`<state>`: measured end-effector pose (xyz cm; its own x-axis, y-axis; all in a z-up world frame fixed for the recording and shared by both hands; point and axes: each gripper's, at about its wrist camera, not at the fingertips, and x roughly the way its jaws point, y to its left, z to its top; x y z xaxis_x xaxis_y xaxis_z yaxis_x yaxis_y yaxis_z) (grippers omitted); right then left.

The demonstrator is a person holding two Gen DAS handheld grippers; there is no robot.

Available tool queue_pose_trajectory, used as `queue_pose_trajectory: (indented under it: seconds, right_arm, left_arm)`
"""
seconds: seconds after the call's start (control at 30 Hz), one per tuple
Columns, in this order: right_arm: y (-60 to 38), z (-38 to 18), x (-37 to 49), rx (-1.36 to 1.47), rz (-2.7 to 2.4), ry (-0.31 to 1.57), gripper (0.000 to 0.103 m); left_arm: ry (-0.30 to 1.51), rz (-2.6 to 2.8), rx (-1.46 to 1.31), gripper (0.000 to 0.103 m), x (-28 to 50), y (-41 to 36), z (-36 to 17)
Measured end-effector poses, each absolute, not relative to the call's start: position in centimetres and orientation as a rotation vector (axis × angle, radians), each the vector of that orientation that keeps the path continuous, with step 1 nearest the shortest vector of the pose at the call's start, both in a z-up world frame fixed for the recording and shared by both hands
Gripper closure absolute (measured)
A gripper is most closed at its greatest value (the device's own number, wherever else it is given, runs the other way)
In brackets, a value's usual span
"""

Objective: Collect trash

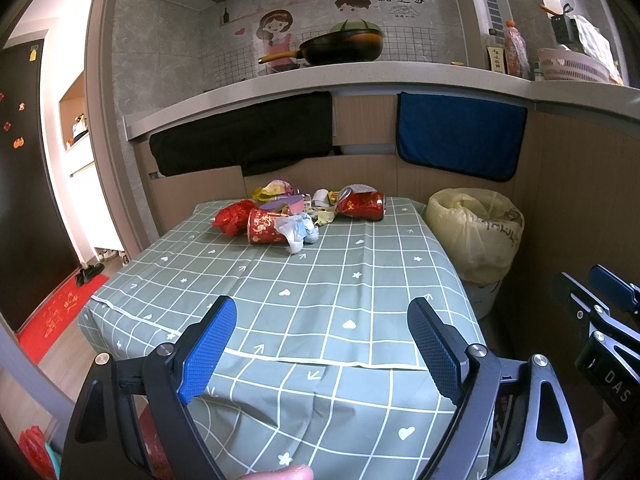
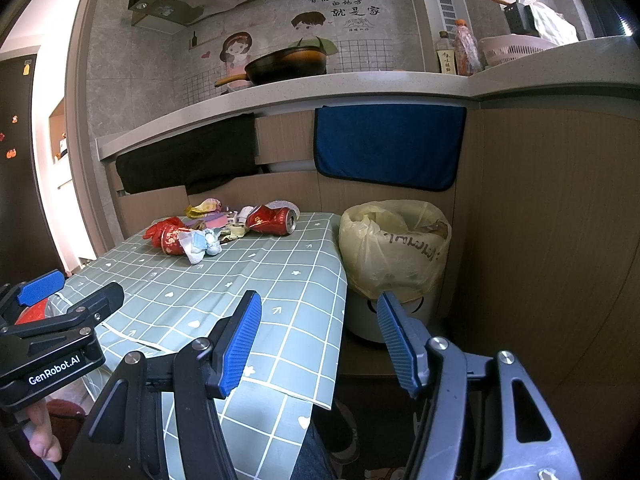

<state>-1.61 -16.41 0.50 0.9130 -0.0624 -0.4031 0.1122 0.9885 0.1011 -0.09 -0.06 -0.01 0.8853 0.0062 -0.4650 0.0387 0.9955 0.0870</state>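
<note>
Hovering wide open and empty at the counter's near edge, both tongs, left and right, face the trash pile at the far side; the lined bin stands right.

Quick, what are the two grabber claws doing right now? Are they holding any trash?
Left gripper: open, holding nothing.
Right gripper: open, holding nothing.
</note>
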Motion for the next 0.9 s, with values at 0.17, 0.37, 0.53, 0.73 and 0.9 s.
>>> queue_pose_trajectory:
  seconds: [0.17, 0.37, 0.53, 0.73, 0.9]
  right_arm:
    - [-16.42, 0.50, -1.61, 0.124, -0.091, 0.411, 0.045]
    - [-16.45, 0.47, -1.58, 0.124, -0.090, 0.411, 0.045]
    - [-16.46, 0.46, -1.61, 0.124, -0.091, 0.411, 0.045]
    - [-16.50, 0.23, -1.42, 0.125, -0.091, 0.410, 0.045]
    - [-16.45, 0.48, -1.89, 0.125, -0.091, 0.410, 0.045]
  left_arm:
    - [0.484, -0.016, 0.095, 0.016, -0.10, -0.05, 0.00]
    - [0.484, -0.017, 0.095, 0.016, -0.09, -0.06, 0.00]
    - [0.484, -0.018, 0.096, 0.016, -0.10, -0.06, -0.01]
    - [0.484, -0.015, 0.095, 0.016, -0.08, -0.05, -0.03]
    - [0.483, -0.015, 0.094, 0.016, -0.08, -0.01, -0.04]
